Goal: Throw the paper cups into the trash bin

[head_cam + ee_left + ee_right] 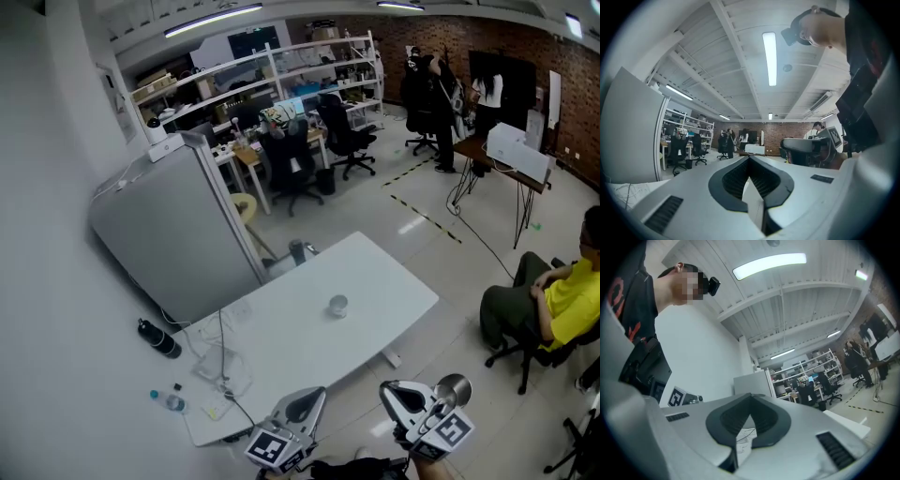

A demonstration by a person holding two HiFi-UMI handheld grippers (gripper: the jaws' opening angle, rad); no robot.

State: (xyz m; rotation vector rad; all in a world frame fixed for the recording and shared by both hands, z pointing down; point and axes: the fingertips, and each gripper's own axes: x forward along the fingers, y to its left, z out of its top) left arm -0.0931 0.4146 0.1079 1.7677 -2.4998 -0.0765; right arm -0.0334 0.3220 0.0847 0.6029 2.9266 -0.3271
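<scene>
One small pale cup [337, 306] stands upright near the middle of the white table [394, 281]. A dark cylinder [297, 250] stands on the floor just past the table's far edge; I cannot tell whether it is the bin. Both grippers hang at the near side, short of the table and well apart from the cup. My left gripper [309, 398] [749, 160] is shut and empty, pointing level. My right gripper [398, 392] [750, 398] is also shut and empty, tilted slightly up. The cup shows in neither gripper view.
A tangle of cables [222, 367], a black bottle [159, 339] and a clear bottle [170, 402] lie at the table's left end. A big grey cabinet [169, 225] stands behind. A seated person in yellow [558, 305] is at right; office chairs and desks stand further back.
</scene>
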